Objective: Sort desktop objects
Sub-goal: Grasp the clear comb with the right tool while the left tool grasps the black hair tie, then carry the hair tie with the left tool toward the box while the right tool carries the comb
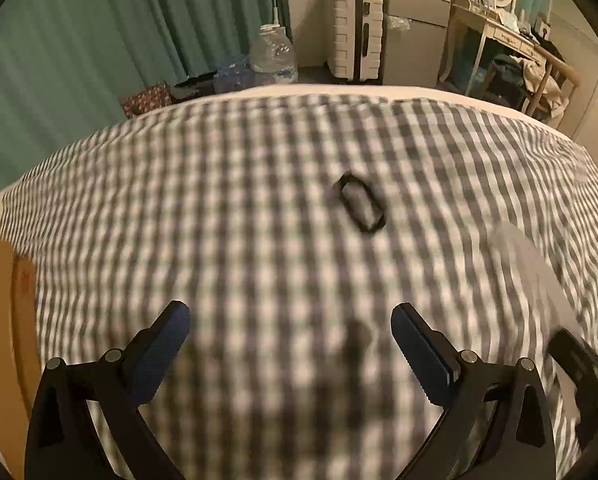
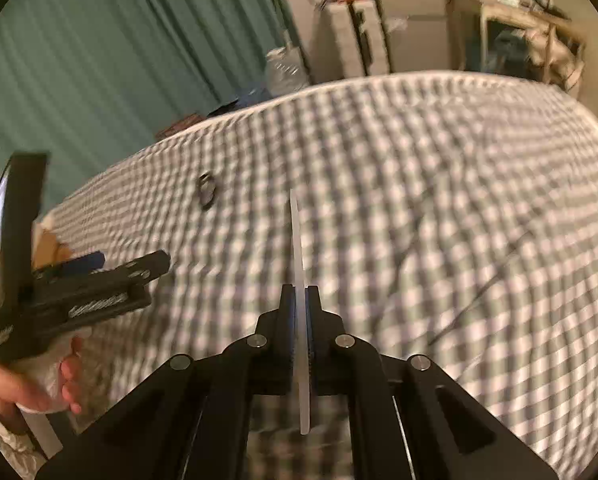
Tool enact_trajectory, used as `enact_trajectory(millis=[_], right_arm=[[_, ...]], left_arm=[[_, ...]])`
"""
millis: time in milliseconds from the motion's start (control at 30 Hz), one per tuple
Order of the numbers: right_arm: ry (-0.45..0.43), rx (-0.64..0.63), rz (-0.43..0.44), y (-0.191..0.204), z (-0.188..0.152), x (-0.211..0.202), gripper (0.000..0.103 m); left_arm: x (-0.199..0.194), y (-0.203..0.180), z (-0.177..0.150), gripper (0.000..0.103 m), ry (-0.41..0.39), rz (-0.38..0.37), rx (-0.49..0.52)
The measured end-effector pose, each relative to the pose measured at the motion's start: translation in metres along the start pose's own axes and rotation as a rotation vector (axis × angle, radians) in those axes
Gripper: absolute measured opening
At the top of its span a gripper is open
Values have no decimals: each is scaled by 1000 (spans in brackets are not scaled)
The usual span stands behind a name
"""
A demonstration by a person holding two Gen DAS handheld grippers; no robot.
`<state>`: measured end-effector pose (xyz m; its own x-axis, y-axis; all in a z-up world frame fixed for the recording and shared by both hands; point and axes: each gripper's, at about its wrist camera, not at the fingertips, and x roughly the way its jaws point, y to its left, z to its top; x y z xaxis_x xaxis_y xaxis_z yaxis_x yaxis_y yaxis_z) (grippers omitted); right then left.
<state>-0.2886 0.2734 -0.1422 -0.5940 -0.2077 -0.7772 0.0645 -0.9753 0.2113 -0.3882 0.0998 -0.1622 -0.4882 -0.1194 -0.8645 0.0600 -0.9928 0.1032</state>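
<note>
Right wrist view: a thin white plate [image 2: 299, 280] is clamped edge-on between the jaws of the right gripper [image 2: 299, 300], above the checked cloth [image 2: 439, 200]. Left gripper [image 1: 291, 320] jaws are held apart, empty; a black ring [image 1: 361, 204] is seen lying ahead on the cloth

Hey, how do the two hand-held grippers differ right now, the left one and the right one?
The left hand-held gripper has its jaws spread wide with only the grey-and-white checked cloth between them; the right hand-held gripper is clamped on a thin, flat translucent white sheet, seen edge-on. The left is empty; the right carries the load. Both are black with blue pads and point down over the cloth.
</note>
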Motion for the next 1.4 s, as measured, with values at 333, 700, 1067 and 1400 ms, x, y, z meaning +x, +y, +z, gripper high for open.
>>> enact_trajectory(millis=[333,700,1067,1400], right_arm=[[0,91,56,-37,5,10,6],[14,92,85,-3,-8,-3,5],[-10,205,347,57,-37,-73,5],[-138,-18,357,166,-32,-163,5]], left_arm=[[56,-12,53,19,-41,-1,-94],[13,35,13,7,-3,-175,-115],[-112,102,-60,7,-64,-315,41],[-203,215,-70,7,-192,-354,-85]])
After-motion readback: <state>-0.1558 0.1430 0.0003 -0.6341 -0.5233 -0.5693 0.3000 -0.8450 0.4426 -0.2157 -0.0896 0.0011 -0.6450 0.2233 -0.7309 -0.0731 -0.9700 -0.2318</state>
